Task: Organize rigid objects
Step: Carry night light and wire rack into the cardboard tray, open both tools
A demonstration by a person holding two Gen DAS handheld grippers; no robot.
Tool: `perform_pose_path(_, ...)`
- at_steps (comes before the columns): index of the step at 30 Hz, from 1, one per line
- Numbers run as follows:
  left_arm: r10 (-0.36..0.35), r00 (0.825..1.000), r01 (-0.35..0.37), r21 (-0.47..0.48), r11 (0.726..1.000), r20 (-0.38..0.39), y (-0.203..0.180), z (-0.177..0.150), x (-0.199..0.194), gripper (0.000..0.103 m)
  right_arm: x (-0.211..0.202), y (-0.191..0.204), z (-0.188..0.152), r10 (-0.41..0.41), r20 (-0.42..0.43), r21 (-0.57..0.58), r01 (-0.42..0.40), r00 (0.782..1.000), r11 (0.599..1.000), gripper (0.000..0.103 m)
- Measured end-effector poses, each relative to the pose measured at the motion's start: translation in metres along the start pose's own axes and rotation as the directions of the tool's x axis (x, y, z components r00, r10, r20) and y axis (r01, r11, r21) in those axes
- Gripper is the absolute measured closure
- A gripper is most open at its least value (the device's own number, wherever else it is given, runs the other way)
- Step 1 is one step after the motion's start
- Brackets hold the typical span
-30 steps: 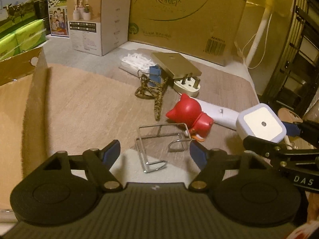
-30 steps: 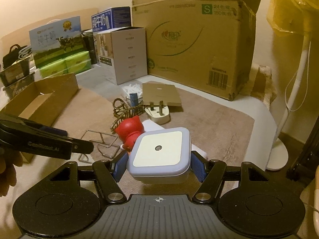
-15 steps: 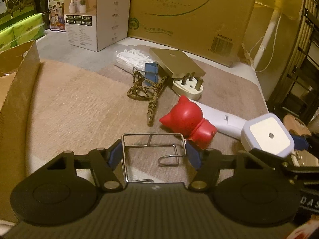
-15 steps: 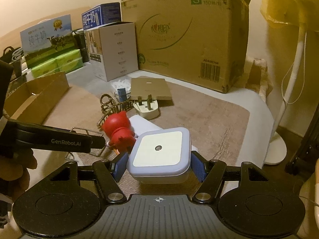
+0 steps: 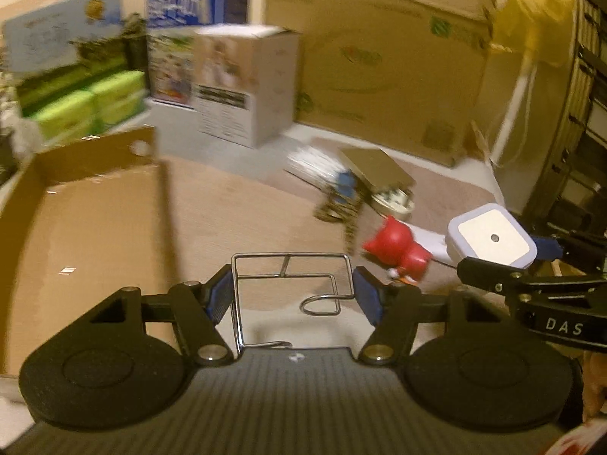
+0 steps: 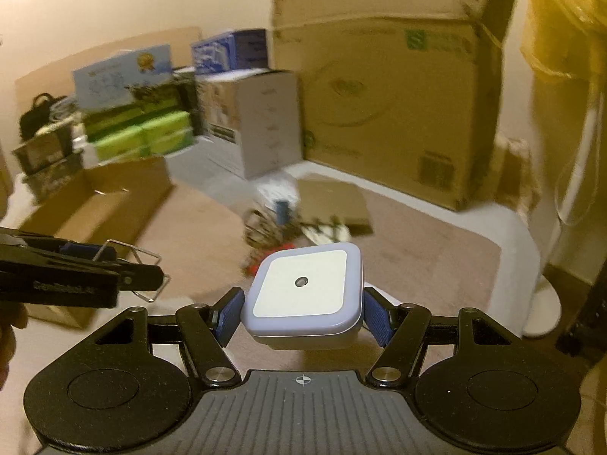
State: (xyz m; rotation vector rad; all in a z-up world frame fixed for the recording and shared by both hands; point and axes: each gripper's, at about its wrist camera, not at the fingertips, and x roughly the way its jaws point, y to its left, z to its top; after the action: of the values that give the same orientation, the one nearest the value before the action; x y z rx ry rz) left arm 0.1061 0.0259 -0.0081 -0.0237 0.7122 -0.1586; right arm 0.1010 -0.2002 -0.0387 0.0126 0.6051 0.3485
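My left gripper [image 5: 290, 294] is shut on a bent metal wire rack [image 5: 290, 265] and holds it above the brown mat, right of an open cardboard box [image 5: 87, 227]. The rack also shows in the right wrist view [image 6: 131, 256]. My right gripper [image 6: 301, 316] is shut on a square white night light [image 6: 303, 288], held in the air; the light also shows in the left wrist view [image 5: 493, 235]. On the mat lie a red toy figure [image 5: 398, 252], a leopard-print hair clip [image 5: 339, 208], a white plug [image 5: 392, 199] and a blue binder clip [image 5: 345, 182].
A large cardboard carton [image 6: 390, 102] stands at the back, with a white product box [image 5: 242, 87] and green packs [image 5: 87, 108] to its left. A flat brown card [image 5: 375, 168] and a bag of white sticks [image 5: 311, 161] lie on the mat. A fan stand [image 6: 542, 303] is right.
My left gripper closed on the wire rack and lifted it off the mat, swinging left toward the open box. My right gripper still holds the night light and has risen and turned left.
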Motion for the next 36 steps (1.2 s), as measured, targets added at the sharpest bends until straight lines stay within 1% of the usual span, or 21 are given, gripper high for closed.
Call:
perform_pose_path(2, 0.033, 0.999, -0.033, -0.010, 0.999, 0.011, 0.017, 0.003, -0.014, 0.040, 0.001, 0.014, 0.006, 0.041, 0.011, -0.007, -0.041, 0.999, 0.999, 0.036)
perform_pose_path(5, 0.093, 0.996, -0.092, -0.036, 0.995, 0.015, 0.052, 0.004, -0.034, 0.040, 0.006, 0.041, 0.017, 0.122, 0.015, -0.011, -0.122, 0.992, 0.992, 0.036)
perform_pose_path(8, 0.148, 0.989, -0.147, -0.058, 0.987, 0.002, 0.087, 0.000, -0.046, 0.040, 0.019, 0.073, 0.029, 0.220, 0.006, -0.022, -0.220, 0.975, 0.975, 0.036)
perform_pose_path(11, 0.195, 0.981, -0.196, -0.077, 0.978, -0.015, 0.118, -0.004, -0.052, 0.040, 0.034, 0.102, 0.038, 0.296, -0.011, -0.034, -0.296, 0.955, 0.954, 0.036)
perform_pose_path(14, 0.206, 0.978, -0.207, -0.095, 0.974, -0.022, 0.147, -0.006, -0.053, 0.039, 0.053, 0.132, 0.045, 0.357, -0.041, -0.052, -0.358, 0.933, 0.932, 0.036)
perform_pose_path(16, 0.210, 0.977, -0.212, -0.090, 0.973, -0.029, 0.159, -0.008, -0.051, 0.039, 0.067, 0.150, 0.047, 0.383, -0.070, -0.070, -0.388, 0.921, 0.919, 0.036)
perform_pose_path(19, 0.211, 0.977, -0.214, -0.096, 0.972, -0.037, 0.172, -0.012, -0.048, 0.039, 0.079, 0.165, 0.045, 0.405, -0.099, -0.088, -0.413, 0.909, 0.906, 0.036)
perform_pose_path(26, 0.193, 0.980, -0.199, -0.132, 0.971, -0.055, 0.188, -0.025, -0.039, 0.039, 0.098, 0.187, 0.038, 0.417, -0.148, -0.119, -0.435, 0.897, 0.893, 0.036)
perform_pose_path(28, 0.185, 0.981, -0.191, -0.145, 0.971, -0.057, 0.191, -0.027, -0.038, 0.039, 0.101, 0.189, 0.036, 0.416, -0.154, -0.118, -0.434, 0.896, 0.893, 0.036)
perform_pose_path(29, 0.183, 0.982, -0.189, -0.154, 0.970, -0.054, 0.193, -0.028, -0.039, 0.035, 0.102, 0.189, 0.036, 0.417, -0.155, -0.113, -0.435, 0.896, 0.893, 0.036)
perform_pose_path(31, 0.196, 0.979, -0.201, -0.160, 0.966, -0.046, 0.194, -0.030, -0.042, 0.031, 0.105, 0.188, 0.035, 0.422, -0.158, -0.097, -0.439, 0.893, 0.893, 0.036)
perform_pose_path(33, 0.198, 0.979, -0.202, -0.167, 0.965, -0.037, 0.194, -0.030, -0.046, 0.031, 0.103, 0.187, 0.035, 0.419, -0.152, -0.099, -0.436, 0.895, 0.895, 0.035)
perform_pose_path(35, 0.210, 0.977, -0.211, -0.170, 0.963, -0.028, 0.194, -0.031, -0.052, 0.031, 0.097, 0.185, 0.036, 0.411, -0.135, -0.106, -0.425, 0.902, 0.899, 0.028)
perform_pose_path(36, 0.214, 0.976, -0.215, -0.171, 0.961, -0.024, 0.193, -0.031, -0.055, 0.031, 0.094, 0.184, 0.036, 0.409, -0.128, -0.106, -0.422, 0.904, 0.900, 0.027)
